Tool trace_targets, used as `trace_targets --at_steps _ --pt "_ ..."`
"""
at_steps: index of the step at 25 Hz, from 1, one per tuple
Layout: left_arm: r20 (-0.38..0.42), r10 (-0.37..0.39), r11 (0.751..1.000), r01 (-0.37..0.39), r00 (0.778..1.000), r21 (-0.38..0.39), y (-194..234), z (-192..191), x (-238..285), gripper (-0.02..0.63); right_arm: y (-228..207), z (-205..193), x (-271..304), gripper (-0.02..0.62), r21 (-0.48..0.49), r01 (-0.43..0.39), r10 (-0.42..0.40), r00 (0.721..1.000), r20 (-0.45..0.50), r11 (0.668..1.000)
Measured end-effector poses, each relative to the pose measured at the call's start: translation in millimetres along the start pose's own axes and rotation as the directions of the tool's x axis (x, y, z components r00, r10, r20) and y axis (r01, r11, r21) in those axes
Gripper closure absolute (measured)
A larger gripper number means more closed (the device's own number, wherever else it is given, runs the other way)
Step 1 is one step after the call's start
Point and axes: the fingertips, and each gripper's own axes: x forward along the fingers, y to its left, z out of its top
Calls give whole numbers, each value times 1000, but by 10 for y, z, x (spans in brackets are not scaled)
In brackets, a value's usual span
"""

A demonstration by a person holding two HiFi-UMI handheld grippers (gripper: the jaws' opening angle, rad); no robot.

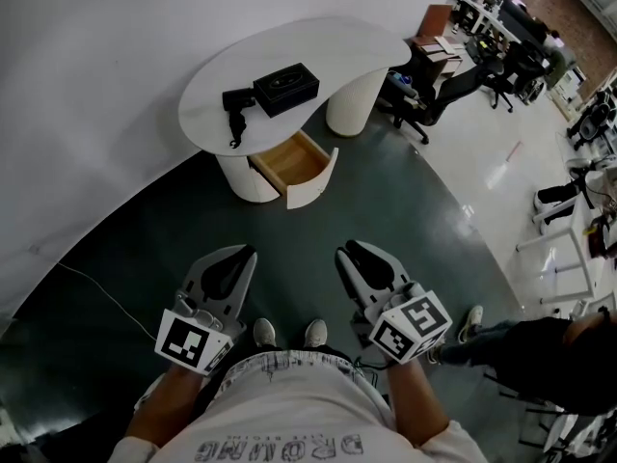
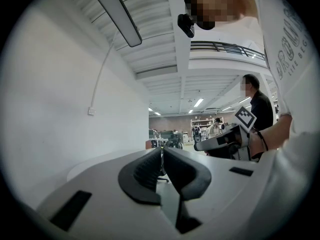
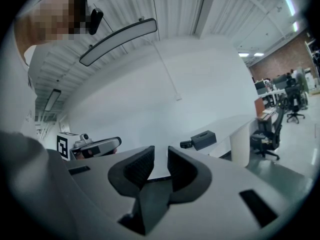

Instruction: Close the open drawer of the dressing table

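**Well back from the open drawer [image 1: 294, 162], both grippers empty**

Closest in, the left gripper [image 1: 248, 255] and the right gripper [image 1: 349, 251] are held side by side at waist height, a little apart, both aimed forward. The wearer's shoes [image 1: 288, 333] show just behind and between them on the dark floor [image 1: 386, 210].

In the left gripper view its pads are drawn together with nothing between them. The right gripper sits off to its right, with a second person [image 2: 260, 109] standing behind that.

In the right gripper view its jaws stand apart with a clear gap. Nothing is in the gap, and only distant things show through it. The left gripper sits off to its left.

Straight ahead of the gap between the two grippers, and well apart from both, the drawer is pulled out from the left pedestal of the table [image 1: 318, 51]. Its wooden inside shows, and its white curved front faces the grippers, turned slightly toward the right one. Neither gripper touches it.

Beyond the drawer, a black box [image 1: 286, 87] lies on the white top. A black gadget [image 1: 234, 102] with a cord lies just beside the box, on the left gripper's side. Behind the table rises a white wall [image 1: 87, 85]. Far off ahead of the right gripper, office chairs [image 1: 434, 95] stand among desks.
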Motion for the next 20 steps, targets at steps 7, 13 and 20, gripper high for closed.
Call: trace_targets --at_steps 7,13,20 --pt "-3 4 1000 -4 1000 -2 -24 -21 20 574 -63 7 -36 467 8 8 -8 1000 3 1000" --pt "-13 9 1000 -9 1000 -1 -91 -35 73 574 -145 4 -97 446 15 8 -8 1000 0 1000" --pt "-22 36 999 -36 999 8 -235 -70 177 574 -305 10 -200 434 20 -17 17 1000 -5 1000"
